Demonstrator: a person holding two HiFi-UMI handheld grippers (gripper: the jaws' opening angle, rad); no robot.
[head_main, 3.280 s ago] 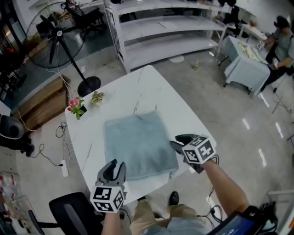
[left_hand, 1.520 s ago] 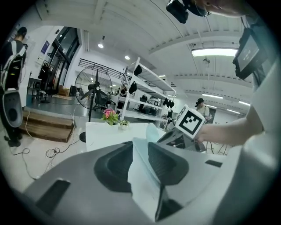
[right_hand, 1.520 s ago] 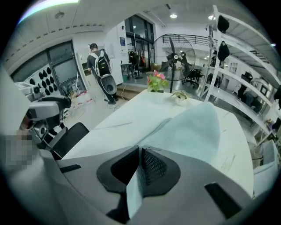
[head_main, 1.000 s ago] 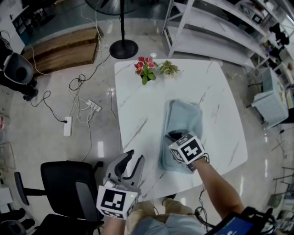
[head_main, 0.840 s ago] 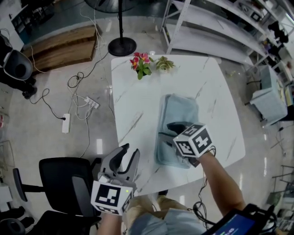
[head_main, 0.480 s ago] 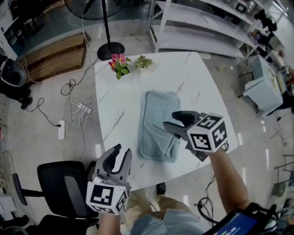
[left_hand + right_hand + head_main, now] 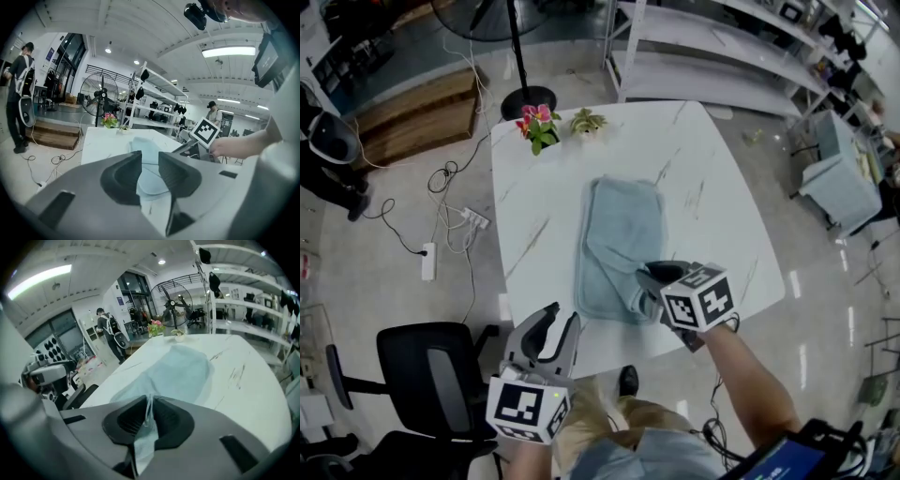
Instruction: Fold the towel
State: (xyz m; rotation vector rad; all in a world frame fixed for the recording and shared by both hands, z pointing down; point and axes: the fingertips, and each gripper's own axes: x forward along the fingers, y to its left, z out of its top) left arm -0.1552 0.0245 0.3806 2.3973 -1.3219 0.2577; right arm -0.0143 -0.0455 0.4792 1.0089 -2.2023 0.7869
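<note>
A pale blue towel [image 7: 619, 234] lies on the white marble table [image 7: 722, 216] as a long narrow strip, folded in half. My right gripper [image 7: 645, 286] is at the towel's near end. Its jaws have just been closing, and they now pinch a corner of the cloth, which hangs between the pads [image 7: 149, 404]. The rest of the towel [image 7: 173, 371] stretches away across the table. My left gripper [image 7: 558, 317] hovers off the table's near left edge. It is open with nothing between its fingers [image 7: 150, 161] and points towards the towel [image 7: 143, 143].
A pot of pink flowers [image 7: 537, 124] and a small green plant [image 7: 586, 120] stand at the table's far edge. A black office chair [image 7: 422, 370] is near left. A fan stand [image 7: 525, 98], floor cables [image 7: 473, 220] and white shelves [image 7: 712, 47] lie beyond. A person [image 7: 21, 93] stands far left.
The towel, flat and square earlier, is now a folded strip. My right gripper let go and lifted open, then came down and shut on the near corner. The left gripper drifted slightly right.
</note>
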